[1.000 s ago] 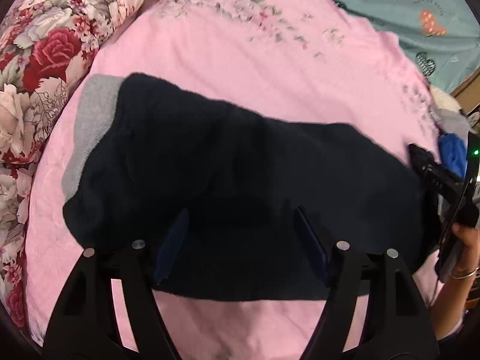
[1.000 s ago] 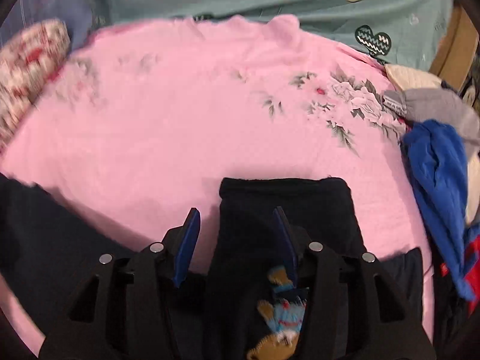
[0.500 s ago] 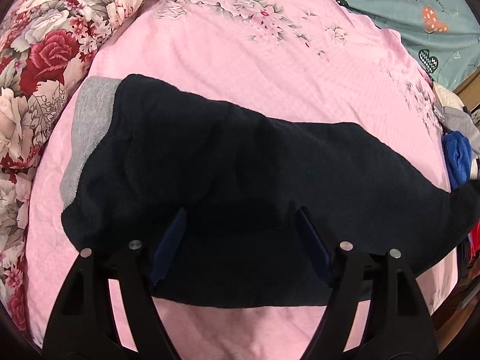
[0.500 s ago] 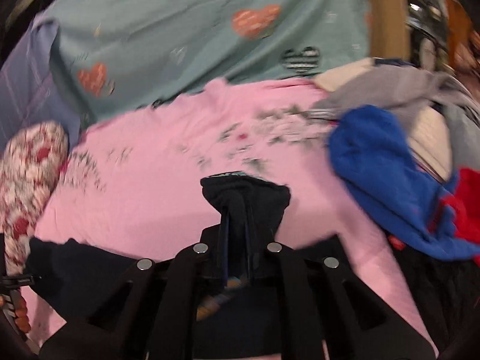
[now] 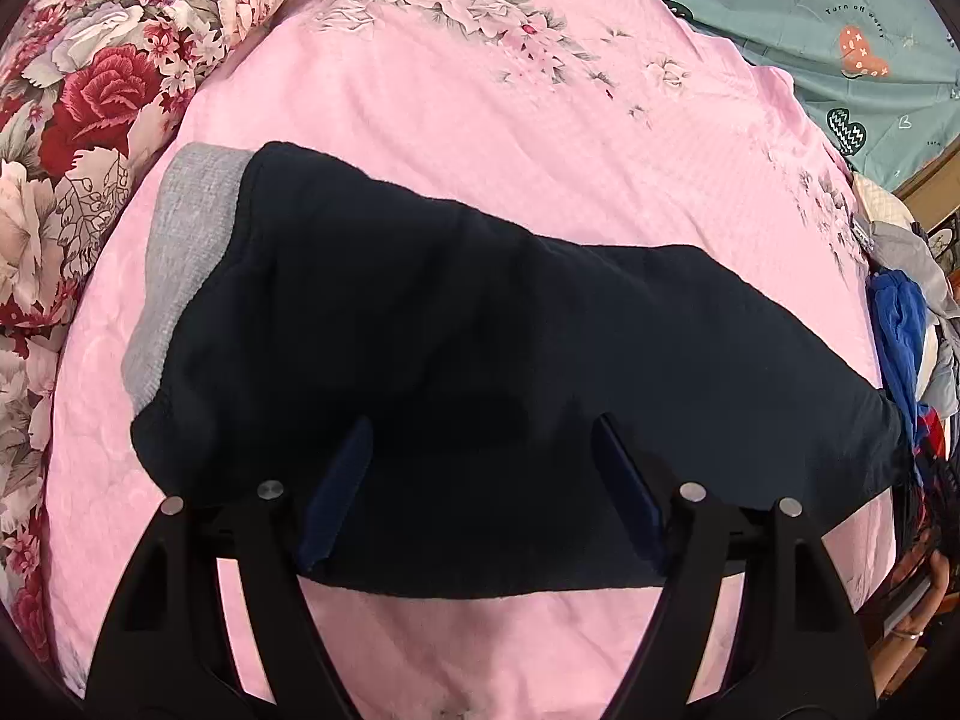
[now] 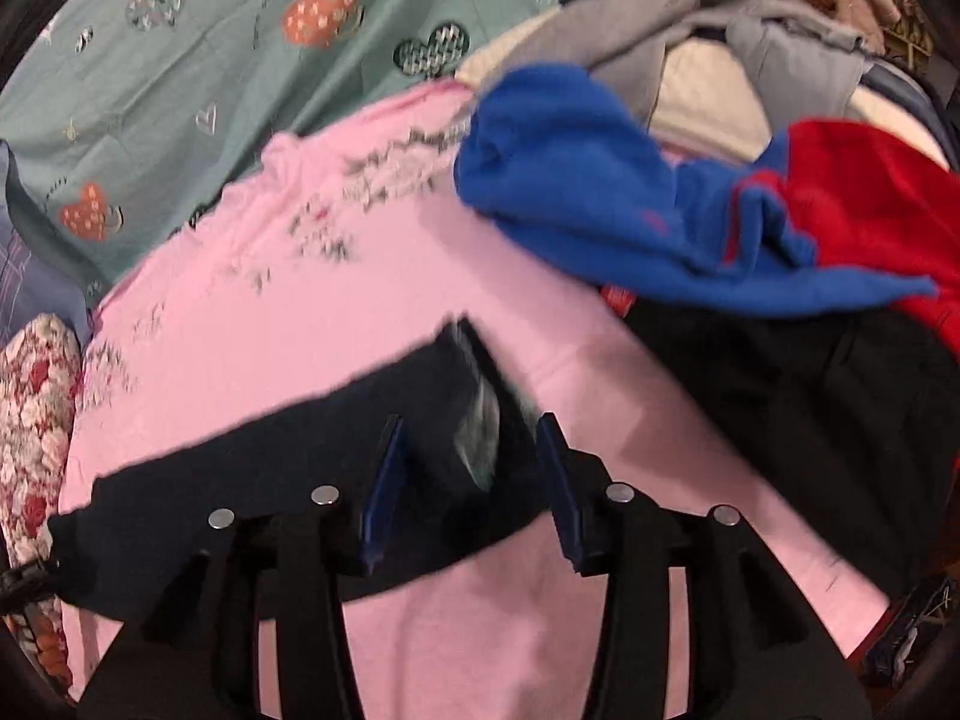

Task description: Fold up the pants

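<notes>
Lying flat on pink sheet (image 5: 540, 138), pants (image 5: 480, 348) sit under wide-apart left gripper (image 5: 480, 462); right gripper (image 6: 474, 468) opening over hem.

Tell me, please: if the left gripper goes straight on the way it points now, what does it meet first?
Most likely the dark pants spread on the pink bedsheet. The left gripper hangs open above them, pointing steeply down; depth is hard to judge.

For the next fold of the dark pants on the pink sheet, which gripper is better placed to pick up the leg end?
Right, probably. The right gripper is at the leg end of the dark pants, jaws opening with that end between them. The left gripper hangs open over the pants' middle, nearer the grey waistband.
</notes>
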A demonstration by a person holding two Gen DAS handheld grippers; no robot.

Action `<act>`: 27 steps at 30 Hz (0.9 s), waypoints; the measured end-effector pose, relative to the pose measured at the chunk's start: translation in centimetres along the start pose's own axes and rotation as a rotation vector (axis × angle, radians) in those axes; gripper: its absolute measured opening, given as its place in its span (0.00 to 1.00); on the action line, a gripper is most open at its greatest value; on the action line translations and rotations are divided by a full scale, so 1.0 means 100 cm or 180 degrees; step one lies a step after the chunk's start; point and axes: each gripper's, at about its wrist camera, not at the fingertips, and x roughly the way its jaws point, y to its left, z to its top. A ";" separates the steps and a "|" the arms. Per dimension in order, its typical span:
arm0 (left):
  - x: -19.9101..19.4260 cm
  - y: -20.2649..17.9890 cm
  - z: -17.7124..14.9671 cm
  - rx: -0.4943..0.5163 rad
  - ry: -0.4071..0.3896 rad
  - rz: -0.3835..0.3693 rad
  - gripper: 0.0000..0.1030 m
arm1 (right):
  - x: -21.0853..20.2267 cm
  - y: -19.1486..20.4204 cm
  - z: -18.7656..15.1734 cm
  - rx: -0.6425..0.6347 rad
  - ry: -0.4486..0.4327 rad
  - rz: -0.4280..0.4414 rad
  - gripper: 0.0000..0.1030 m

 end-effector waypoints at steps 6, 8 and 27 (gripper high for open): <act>-0.003 0.000 -0.001 0.0017 -0.0004 -0.0031 0.75 | 0.037 0.015 0.021 -0.0368 0.0224 -0.0155 0.44; -0.004 0.001 -0.002 0.0006 -0.0015 -0.0052 0.75 | 0.053 0.020 0.020 -0.0490 0.0435 -0.0105 0.44; -0.001 0.002 -0.002 0.0069 -0.0011 -0.0064 0.76 | 0.069 0.003 0.021 -0.0563 0.0262 -0.0407 0.42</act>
